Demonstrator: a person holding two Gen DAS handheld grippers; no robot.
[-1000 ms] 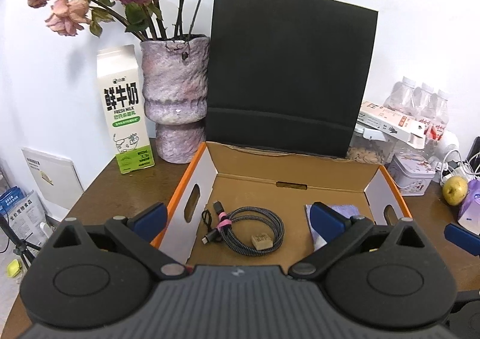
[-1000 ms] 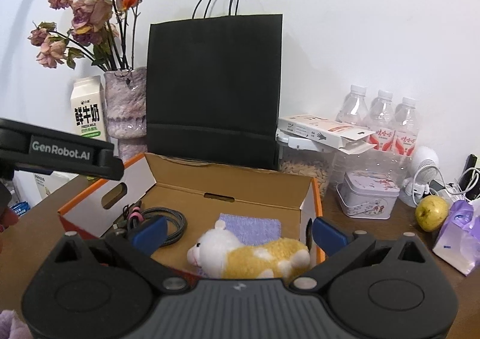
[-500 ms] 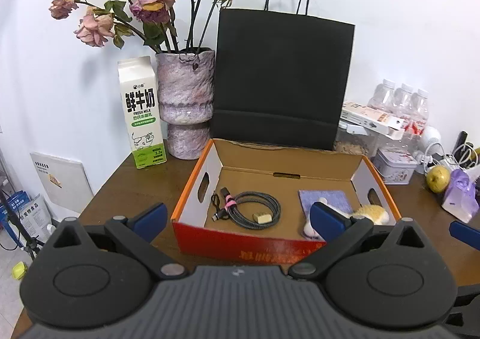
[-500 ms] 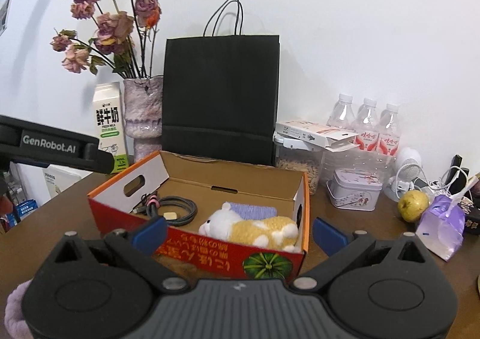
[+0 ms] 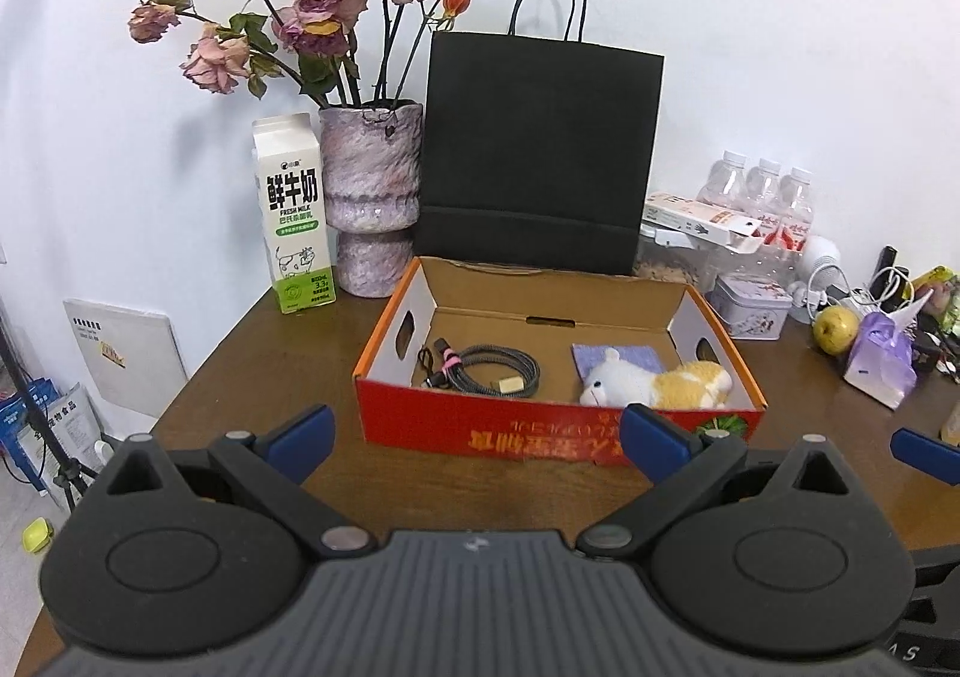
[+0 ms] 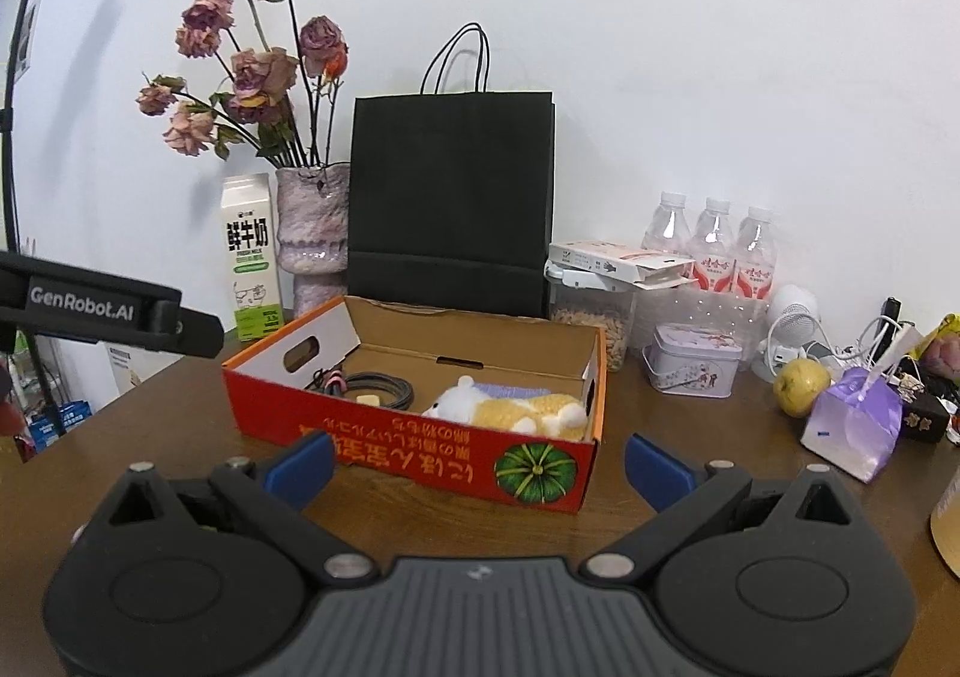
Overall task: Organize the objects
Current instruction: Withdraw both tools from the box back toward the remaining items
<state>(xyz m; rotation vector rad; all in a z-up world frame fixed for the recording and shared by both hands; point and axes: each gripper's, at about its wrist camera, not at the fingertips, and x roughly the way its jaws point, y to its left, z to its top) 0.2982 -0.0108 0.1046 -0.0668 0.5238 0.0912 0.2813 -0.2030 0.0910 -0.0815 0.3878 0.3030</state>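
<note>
Brown wood surface [image 5: 264,377] runs to the white wall, and along its back edge stand a black paper bag [image 5: 534,149], a mottled purple vase [image 5: 369,209] of dried roses and a milk carton [image 5: 294,215] at the back left corner. In front of the bag sits an open cardboard box [image 5: 540,437] with a red front wall, set near the middle of the surface. Inside it, at the right end, a white-and-tan plush toy [image 5: 654,377] lies on its side, partly over a small purple cloth [image 5: 618,356]; at the left end lies a coiled braided cable [image 5: 486,371].

Toward the back right corner cluster three water bottles [image 6: 714,239], a clear lidded jar [image 6: 594,317], a patterned tin [image 6: 693,362], a yellow-green apple [image 6: 798,383] and a lilac gift pouch [image 6: 852,425].

Left claw [image 5: 474,434] hovers short of the box's front wall, blue pads spread wide and holding nothing. Right claw [image 6: 477,467] hangs before the box's front right corner, likewise spread wide and empty.
</note>
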